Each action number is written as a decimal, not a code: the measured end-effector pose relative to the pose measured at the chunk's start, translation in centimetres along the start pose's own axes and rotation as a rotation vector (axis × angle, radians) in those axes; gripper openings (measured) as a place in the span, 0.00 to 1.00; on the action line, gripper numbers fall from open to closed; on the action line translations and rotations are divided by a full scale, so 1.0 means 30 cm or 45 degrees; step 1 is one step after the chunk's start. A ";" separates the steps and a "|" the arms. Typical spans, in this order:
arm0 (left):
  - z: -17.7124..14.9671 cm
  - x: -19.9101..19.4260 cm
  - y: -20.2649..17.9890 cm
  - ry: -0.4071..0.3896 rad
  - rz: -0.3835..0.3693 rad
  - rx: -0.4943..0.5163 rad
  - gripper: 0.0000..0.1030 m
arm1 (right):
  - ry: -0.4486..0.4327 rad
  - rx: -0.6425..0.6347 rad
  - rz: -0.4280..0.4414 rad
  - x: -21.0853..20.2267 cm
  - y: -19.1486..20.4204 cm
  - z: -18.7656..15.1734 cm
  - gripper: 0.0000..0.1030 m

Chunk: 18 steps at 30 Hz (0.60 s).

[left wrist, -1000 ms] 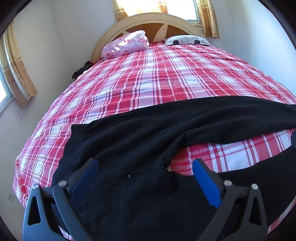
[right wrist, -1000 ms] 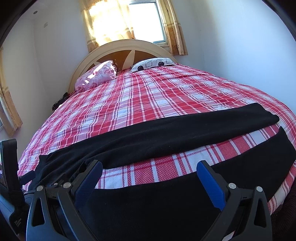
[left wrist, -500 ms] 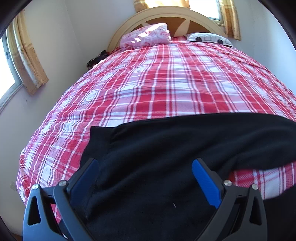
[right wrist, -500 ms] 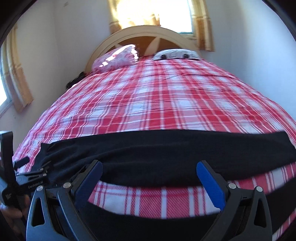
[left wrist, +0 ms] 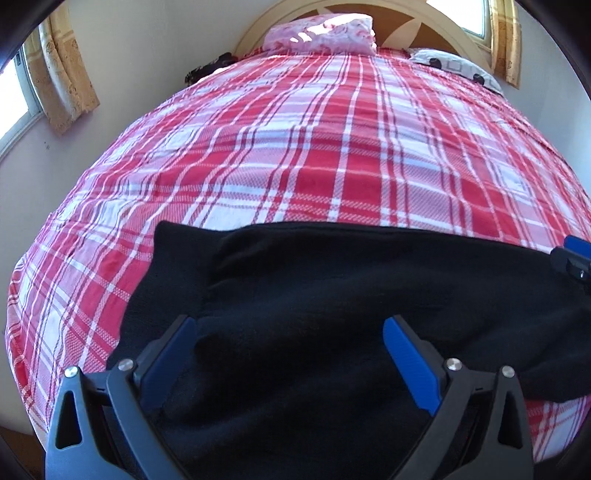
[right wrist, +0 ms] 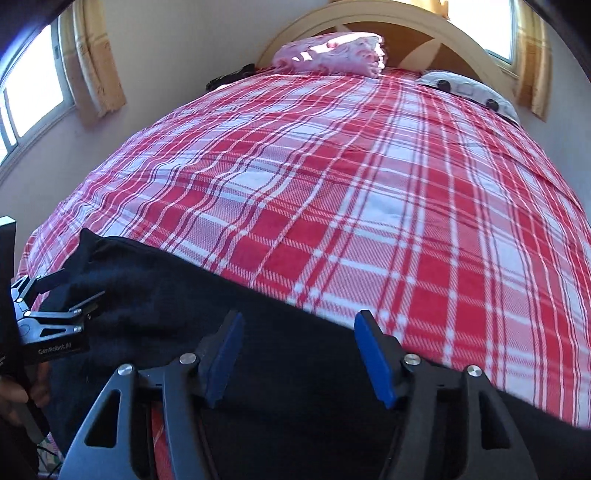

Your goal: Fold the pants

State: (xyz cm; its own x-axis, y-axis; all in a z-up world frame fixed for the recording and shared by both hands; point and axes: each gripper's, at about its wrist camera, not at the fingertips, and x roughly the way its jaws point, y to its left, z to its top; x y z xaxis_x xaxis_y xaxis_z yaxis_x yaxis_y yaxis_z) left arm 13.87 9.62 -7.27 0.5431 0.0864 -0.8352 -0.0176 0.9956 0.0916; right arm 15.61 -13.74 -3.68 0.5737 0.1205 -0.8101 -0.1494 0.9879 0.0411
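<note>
We look down two hand-held grippers at a pair of black fleece pants (left wrist: 332,295) spread across the near end of a bed dressed in a red-and-white plaid cover (left wrist: 332,155). In the left wrist view the pants fill the frame from nine o'clock round to three, one dark layer lying over another, and the left gripper (left wrist: 288,350) hangs above them at six o'clock, its blue-padded fingers (left wrist: 406,365) wide apart and pressing on nothing. In the right wrist view the right gripper (right wrist: 297,354), also at six o'clock, has just been narrowing its jaws; the black cloth lies between and beneath the blue pads (right wrist: 373,358), yet they do not pinch it, and a clear gap remains. At nine o'clock in that view we see the other black tool and part of a hand (right wrist: 14,391) around its grip. Far off at twelve o'clock sit a pink floral pillow (right wrist: 332,51), a white pillow with black spots (right wrist: 469,88) at one o'clock, and a cream arched headboard (right wrist: 388,14); yellow curtains (right wrist: 96,62) hang at ten o'clock.
</note>
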 end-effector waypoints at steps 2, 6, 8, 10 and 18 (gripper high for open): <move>-0.003 0.022 0.001 0.017 0.000 -0.009 1.00 | 0.032 -0.015 0.054 0.051 0.000 0.022 0.62; -0.009 0.039 -0.001 0.003 -0.014 -0.005 1.00 | 0.146 -0.074 0.081 0.168 0.024 0.042 0.62; -0.005 0.048 0.005 -0.001 -0.028 -0.014 1.00 | 0.162 -0.130 0.080 0.190 0.048 0.042 0.62; -0.003 0.049 0.008 0.001 -0.037 -0.014 1.00 | 0.176 -0.185 0.049 0.202 0.068 0.045 0.62; -0.044 -0.028 0.070 -0.021 -0.070 -0.005 1.00 | 0.194 -0.315 0.005 0.151 0.141 0.012 0.08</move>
State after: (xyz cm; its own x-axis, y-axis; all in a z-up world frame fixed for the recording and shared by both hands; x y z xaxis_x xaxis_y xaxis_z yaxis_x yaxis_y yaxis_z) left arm 12.29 11.69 -7.09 0.5568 0.0313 -0.8301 0.0090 0.9990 0.0437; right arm 17.88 -8.97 -6.96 0.4481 0.0898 -0.8895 -0.3544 0.9313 -0.0845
